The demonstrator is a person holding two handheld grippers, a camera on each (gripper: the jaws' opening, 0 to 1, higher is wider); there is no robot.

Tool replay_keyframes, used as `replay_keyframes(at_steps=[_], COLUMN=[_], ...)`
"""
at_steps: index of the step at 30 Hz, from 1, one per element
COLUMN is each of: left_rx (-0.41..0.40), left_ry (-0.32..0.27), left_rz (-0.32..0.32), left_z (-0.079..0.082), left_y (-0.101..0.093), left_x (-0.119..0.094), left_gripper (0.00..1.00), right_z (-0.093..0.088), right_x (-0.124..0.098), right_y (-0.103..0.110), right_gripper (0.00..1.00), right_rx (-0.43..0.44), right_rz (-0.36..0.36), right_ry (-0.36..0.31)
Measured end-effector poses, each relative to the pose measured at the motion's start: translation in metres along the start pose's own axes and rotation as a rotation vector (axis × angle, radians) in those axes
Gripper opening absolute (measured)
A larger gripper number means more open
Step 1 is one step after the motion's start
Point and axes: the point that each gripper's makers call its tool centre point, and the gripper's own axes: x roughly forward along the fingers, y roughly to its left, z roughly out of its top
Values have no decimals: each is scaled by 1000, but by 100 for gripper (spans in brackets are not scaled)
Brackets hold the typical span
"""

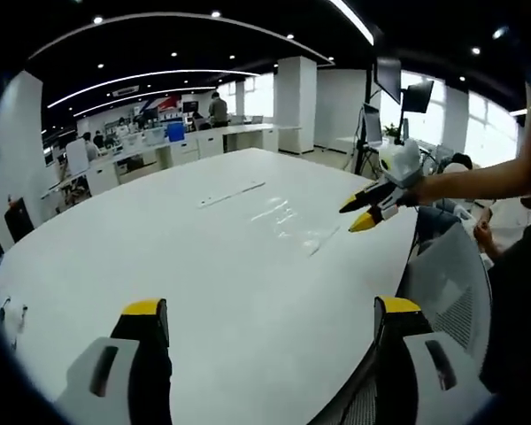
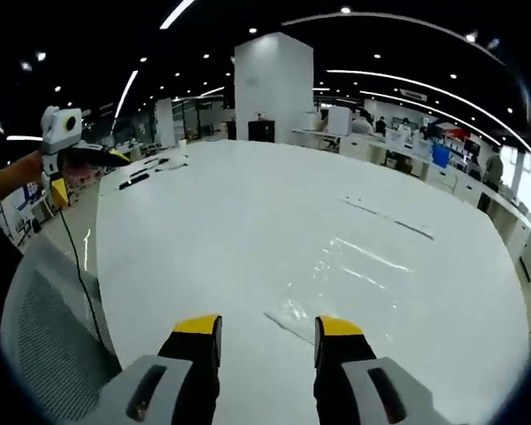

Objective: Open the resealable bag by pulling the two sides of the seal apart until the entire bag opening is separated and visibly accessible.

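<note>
A clear resealable bag (image 1: pixel 283 221) lies flat on the white table (image 1: pixel 159 257), hard to see but for its glints. In the left gripper view my left gripper (image 1: pixel 273 310) stands wide open above the table's near part, well short of the bag. The right gripper (image 1: pixel 357 214) comes in from the right in a person's hand, just above the bag's right edge. In the right gripper view the bag (image 2: pixel 354 266) lies just ahead of my right gripper (image 2: pixel 270 329), which is open and holds nothing. The left gripper (image 2: pixel 106 157) hangs far off at upper left.
A grey mesh chair back (image 1: pixel 442 283) stands at the table's edge, and shows again as the chair (image 2: pixel 44 328). A narrow strip (image 1: pixel 233 193) lies beyond the bag. Small dark items (image 2: pixel 150 173) sit near the table's far edge. Desks, monitors and people fill the office behind.
</note>
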Motion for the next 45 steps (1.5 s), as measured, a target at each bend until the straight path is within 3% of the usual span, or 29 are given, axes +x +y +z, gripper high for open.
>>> replay_keyframes(at_steps=[4, 11, 14, 16, 22, 32, 41, 45], left_rx=[-9, -21, -29, -30, -41, -67, -74, -81], left_ry=[-7, 22, 20, 25, 25, 58, 75, 76], left_rz=[-3, -8, -11, -13, -11, -9, -7, -8], left_z=[1, -10, -10, -10, -12, -25, -30, -30], left_y=[0, 2, 1, 1, 2, 2, 3, 3], left_x=[3, 9, 10, 10, 12, 17, 19, 19], left_gripper=[95, 94, 94, 93, 93, 92, 92, 91], right_z=[-4, -10, -20, -29, -42, -53, -55, -53], right_x=[13, 37, 47, 51, 61, 73, 75, 74], right_y=[-7, -12, -15, -8, -13, -20, -25, -19], right_gripper=[35, 29, 26, 26, 22, 17, 9, 3], right_rx=[-69, -89, -98, -71, -118, -90, -232, -317], right_rz=[-5, 23, 41, 102, 115, 109, 73, 96], right_ry=[53, 99, 140, 172, 231, 254, 239, 216])
